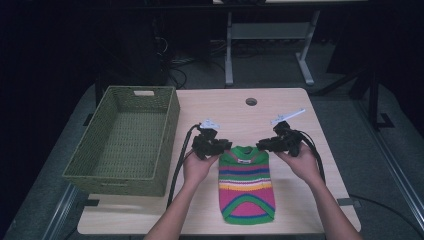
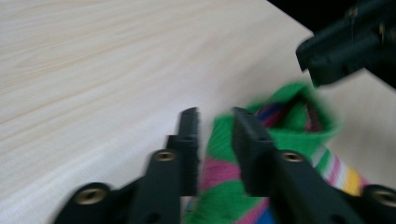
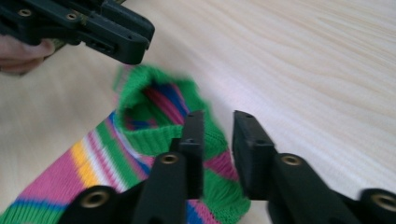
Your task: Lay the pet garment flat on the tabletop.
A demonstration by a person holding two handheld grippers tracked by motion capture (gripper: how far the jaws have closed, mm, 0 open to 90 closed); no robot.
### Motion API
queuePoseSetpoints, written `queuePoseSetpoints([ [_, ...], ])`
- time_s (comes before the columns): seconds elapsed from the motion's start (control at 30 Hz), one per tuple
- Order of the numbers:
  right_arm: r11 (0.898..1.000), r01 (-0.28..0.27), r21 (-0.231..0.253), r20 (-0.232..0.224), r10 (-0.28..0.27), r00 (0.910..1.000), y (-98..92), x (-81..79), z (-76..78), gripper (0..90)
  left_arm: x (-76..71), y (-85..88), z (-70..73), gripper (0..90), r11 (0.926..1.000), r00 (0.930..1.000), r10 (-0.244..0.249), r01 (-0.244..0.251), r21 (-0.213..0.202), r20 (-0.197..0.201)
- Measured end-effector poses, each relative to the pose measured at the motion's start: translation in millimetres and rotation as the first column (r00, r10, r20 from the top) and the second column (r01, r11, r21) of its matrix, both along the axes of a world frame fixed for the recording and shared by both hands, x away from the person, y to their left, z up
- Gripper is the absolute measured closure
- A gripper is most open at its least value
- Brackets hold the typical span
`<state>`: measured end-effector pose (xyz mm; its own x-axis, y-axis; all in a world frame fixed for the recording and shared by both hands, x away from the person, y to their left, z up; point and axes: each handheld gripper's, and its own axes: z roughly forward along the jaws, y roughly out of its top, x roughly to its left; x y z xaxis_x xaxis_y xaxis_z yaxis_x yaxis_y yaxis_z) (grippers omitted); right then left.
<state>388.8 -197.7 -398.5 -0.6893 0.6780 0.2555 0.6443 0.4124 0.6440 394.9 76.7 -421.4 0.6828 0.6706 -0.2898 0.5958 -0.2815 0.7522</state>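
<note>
A small knitted sweater (image 1: 246, 185) with green, pink, blue and yellow stripes lies flat on the light wooden table (image 1: 280, 105), its collar pointing away from the person. My left gripper (image 1: 225, 146) is at the sweater's left shoulder. In the left gripper view its jaws (image 2: 215, 116) stand apart over the green shoulder edge (image 2: 289, 135) without pressing on it. My right gripper (image 1: 262, 145) is at the right shoulder. Its jaws (image 3: 218, 119) are also apart, straddling the knit edge (image 3: 140, 140). The two grippers face each other across the collar.
A green woven basket (image 1: 120, 182) stands on the left part of the table, with nothing in it. A round cable hole (image 1: 251, 101) sits near the table's far edge. Beyond the table are a dark floor, cables and a desk frame (image 1: 229, 50).
</note>
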Motion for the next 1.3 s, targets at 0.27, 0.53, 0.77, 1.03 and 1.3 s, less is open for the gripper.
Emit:
queuePoseSetpoints([
  [0.27, 0.998, 0.023, -0.063, -0.018, -0.024, 0.9995, -6.1, 17.9, -13.4, 62.9, 17.3, 1.8, -6.6, 55.4, 0.9989, 0.9991, 0.020, -0.019, 0.043, -0.037],
  [0.53, 0.998, 0.008, -0.065, -0.025, -0.010, 0.9996, -11.9, 14.4, -18.1, 50.4, 11.4, -0.1, -7.9, 44.5, 0.9947, 0.9990, -0.017, 0.021, 0.100, -0.042],
  [0.77, 0.999, -0.007, -0.049, -0.029, 0.005, 0.9996, -10.1, 12.4, -18.6, 42.8, 1.6, -1.5, -9.3, 34.1, 0.9909, 0.9988, -0.038, 0.041, 0.128, -0.032],
  [1.03, 0.996, -0.057, -0.062, -0.043, 0.054, 0.9976, -10.7, 2.9, -20.7, 36.5, -8.3, -4.0, -8.7, 30.0, 0.9884, 0.9971, -0.073, 0.075, 0.132, -0.022],
  [1.3, 0.993, -0.107, -0.056, -0.063, 0.103, 0.9927, -23.8, -12.3, -27.2, 31.9, -22.2, -3.5, -7.4, 26.7, 0.9859, 0.9942, -0.107, 0.107, 0.128, -0.009],
])
